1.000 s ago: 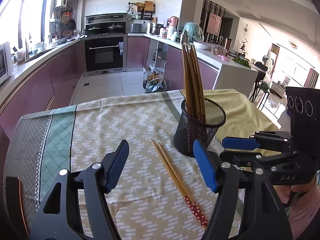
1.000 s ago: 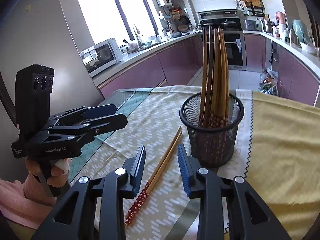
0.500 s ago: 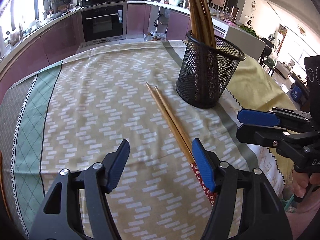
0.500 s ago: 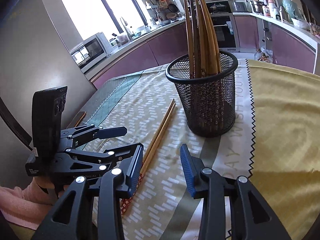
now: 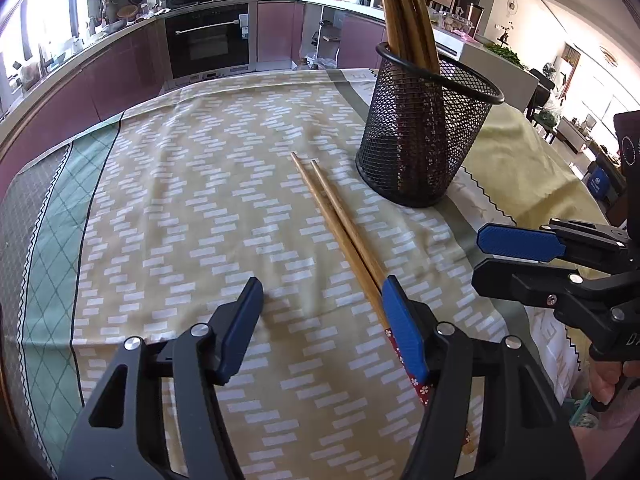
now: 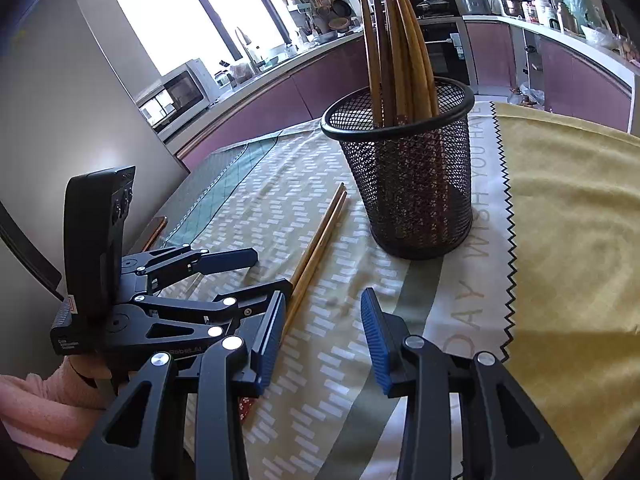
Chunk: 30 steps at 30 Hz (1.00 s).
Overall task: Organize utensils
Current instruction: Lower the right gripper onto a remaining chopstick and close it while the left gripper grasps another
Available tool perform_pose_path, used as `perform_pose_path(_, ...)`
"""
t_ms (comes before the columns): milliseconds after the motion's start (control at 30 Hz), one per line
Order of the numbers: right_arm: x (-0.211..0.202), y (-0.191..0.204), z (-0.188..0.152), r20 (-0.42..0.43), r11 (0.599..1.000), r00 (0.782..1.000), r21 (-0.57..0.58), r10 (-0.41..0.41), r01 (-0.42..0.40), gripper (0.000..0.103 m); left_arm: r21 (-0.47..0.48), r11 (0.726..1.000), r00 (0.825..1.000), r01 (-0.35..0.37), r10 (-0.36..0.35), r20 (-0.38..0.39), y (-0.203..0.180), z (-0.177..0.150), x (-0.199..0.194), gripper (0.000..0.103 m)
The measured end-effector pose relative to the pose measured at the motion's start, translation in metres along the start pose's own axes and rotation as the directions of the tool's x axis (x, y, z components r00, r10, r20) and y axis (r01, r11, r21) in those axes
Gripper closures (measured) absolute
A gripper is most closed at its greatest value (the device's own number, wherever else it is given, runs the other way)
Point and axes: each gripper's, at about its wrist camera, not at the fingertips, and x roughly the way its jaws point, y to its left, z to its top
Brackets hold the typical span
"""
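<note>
I'm lowering the left claw (image 5: 322,316), jaws closing but still empty, and the loose chopsticks (image 5: 336,224) are probably sitting outside its right pad, so it's risking scattering them toward the mesh holder (image 5: 424,136); right claw (image 6: 322,336) is hanging open, empty.

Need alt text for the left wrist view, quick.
The open left gripper hangs low over a patterned tablecloth, its right finger beside a pair of loose chopsticks. Behind stands a black mesh holder of chopsticks; the right gripper enters at right.

A home kitchen: purple cabinets (image 5: 132,68) and a built-in oven (image 5: 210,42) line the wall beyond the tongs. A microwave (image 6: 176,94) sits by the bright window (image 6: 192,12), far left.
</note>
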Motion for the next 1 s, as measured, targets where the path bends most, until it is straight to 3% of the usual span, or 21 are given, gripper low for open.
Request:
perform_pose_path(500, 0.004, -0.002, 0.000, -0.012, 1.000, 1.000, 0.009, -0.005, 0.005, 0.066, -0.015, 0.999, 0.999, 0.036, -0.036, -0.003, 0.001, -0.003, -0.003, 0.046)
perform_pose_path(667, 0.007, -0.003, -0.001, -0.017, 1.000, 1.000, 0.013, -0.006, 0.007, 0.066, 0.003, 1.000, 1.000, 0.017, -0.017, 0.001, -0.002, -0.004, -0.001, 0.046)
perform_pose_path(1000, 0.016, 0.005, 0.003, -0.023, 1.000, 0.999, -0.013, -0.022, 0.021, 0.066, -0.027, 1.000, 1.000, 0.014, -0.014, -0.009, 0.006, -0.007, -0.006, 0.059)
